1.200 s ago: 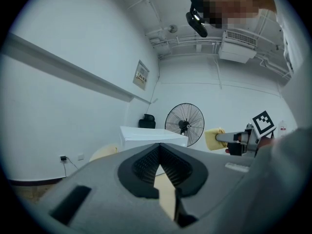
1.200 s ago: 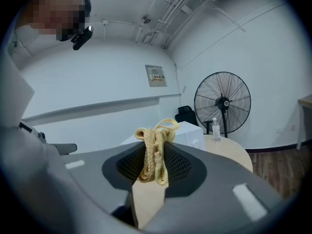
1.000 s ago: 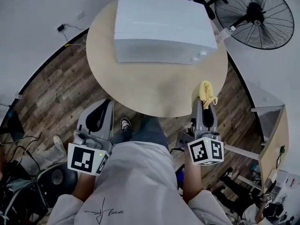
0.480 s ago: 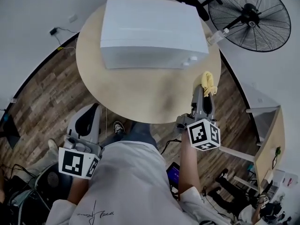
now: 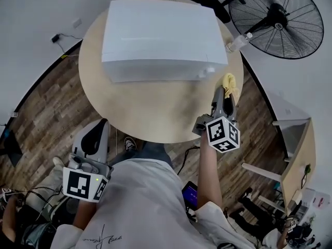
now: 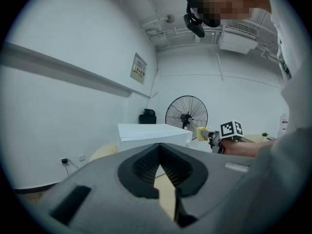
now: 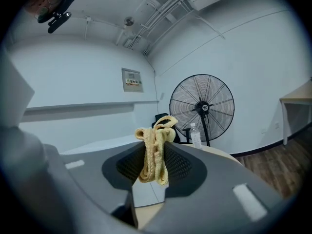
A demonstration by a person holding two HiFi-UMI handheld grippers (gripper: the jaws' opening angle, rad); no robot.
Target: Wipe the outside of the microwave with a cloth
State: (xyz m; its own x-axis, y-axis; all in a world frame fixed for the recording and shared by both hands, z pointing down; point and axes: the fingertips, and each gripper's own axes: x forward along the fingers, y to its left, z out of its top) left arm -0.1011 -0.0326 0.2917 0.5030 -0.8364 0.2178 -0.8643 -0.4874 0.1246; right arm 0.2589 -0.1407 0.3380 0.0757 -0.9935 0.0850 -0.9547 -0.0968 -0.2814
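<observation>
Gripped a bunched yellow cloth (image 5: 230, 81) tight between the jaws of the right hand-held gripper (image 5: 225, 93), over the round worktop (image 5: 155, 108), just beside the front right corner of the white microwave (image 5: 161, 32). Could not tell whether cloth and microwave touched. Held the left hand-held gripper (image 6: 159, 150) low, off the worktop's near edge, jaws closed together on nothing.
</observation>
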